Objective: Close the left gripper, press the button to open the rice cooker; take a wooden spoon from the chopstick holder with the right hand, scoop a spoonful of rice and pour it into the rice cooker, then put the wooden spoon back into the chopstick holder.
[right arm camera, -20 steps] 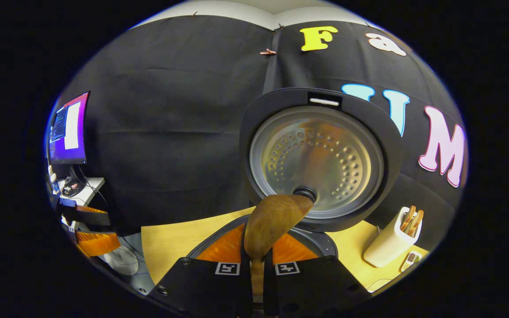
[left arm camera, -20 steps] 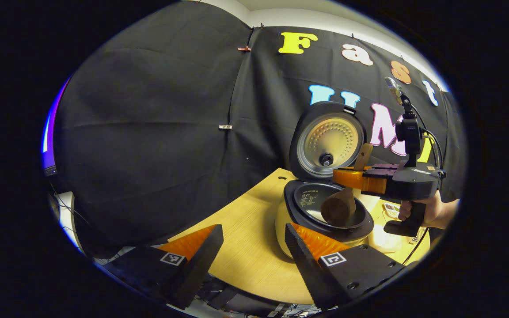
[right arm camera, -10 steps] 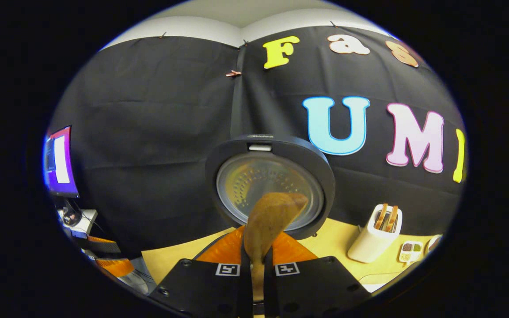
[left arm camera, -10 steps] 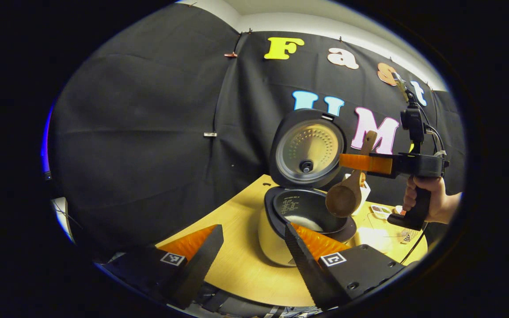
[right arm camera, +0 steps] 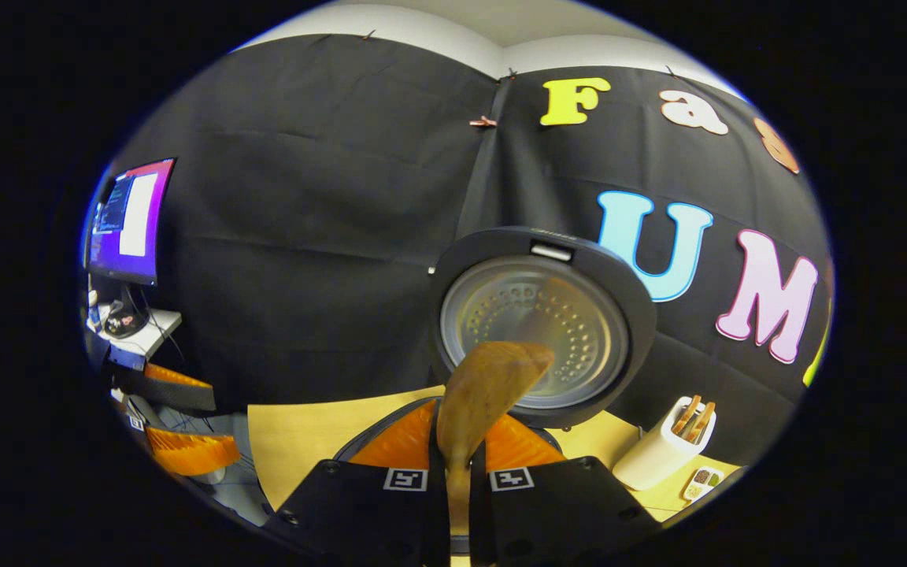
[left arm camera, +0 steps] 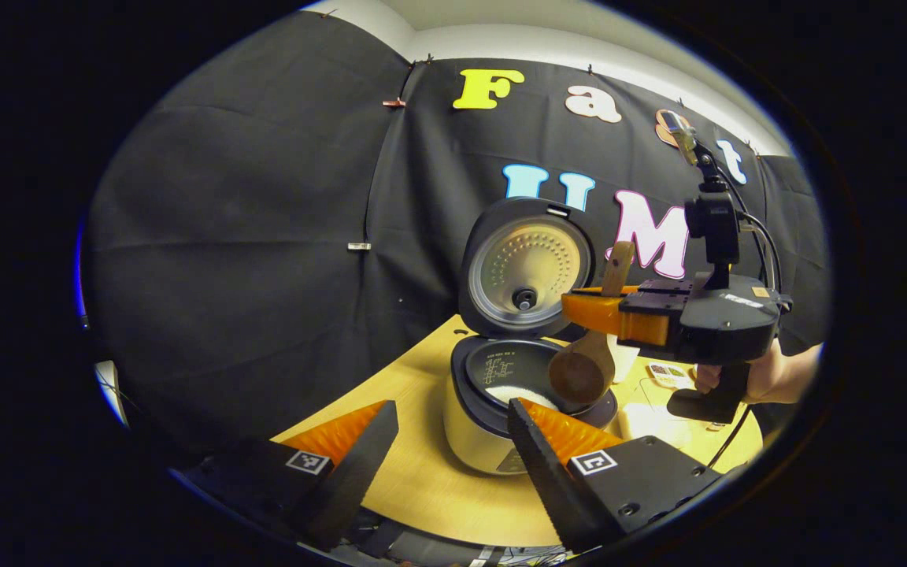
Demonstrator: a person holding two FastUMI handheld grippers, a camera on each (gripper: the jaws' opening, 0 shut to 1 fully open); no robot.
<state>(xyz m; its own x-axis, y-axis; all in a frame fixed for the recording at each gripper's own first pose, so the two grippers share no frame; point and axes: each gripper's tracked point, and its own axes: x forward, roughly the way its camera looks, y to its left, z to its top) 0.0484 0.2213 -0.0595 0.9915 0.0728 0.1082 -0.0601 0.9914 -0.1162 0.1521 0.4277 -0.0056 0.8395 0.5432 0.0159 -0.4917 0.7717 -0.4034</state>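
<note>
Spoon (left arm camera: 589,358) of wood hangs bowl-down over the open rice cooker (left arm camera: 501,398), its bowl above the pot's right rim and its handle rising through the right gripper (left arm camera: 589,311), whose two fingers are clamped on the handle. In the right gripper view the wooden spoon (right arm camera: 483,394) juts forward from between the pressed fingers. White rice (left arm camera: 528,394) lies inside the cooker's pot, and the cooker's lid (left arm camera: 527,269) stands upright behind it. Right of the cooker, the white chopstick holder (right arm camera: 662,449) stands on the tabletop (left arm camera: 422,409). A hand (left arm camera: 768,378) grips the right gripper's handle. Nearer than the cooker, the left gripper (left arm camera: 453,429) has its fingers spread apart, holding nothing.
</note>
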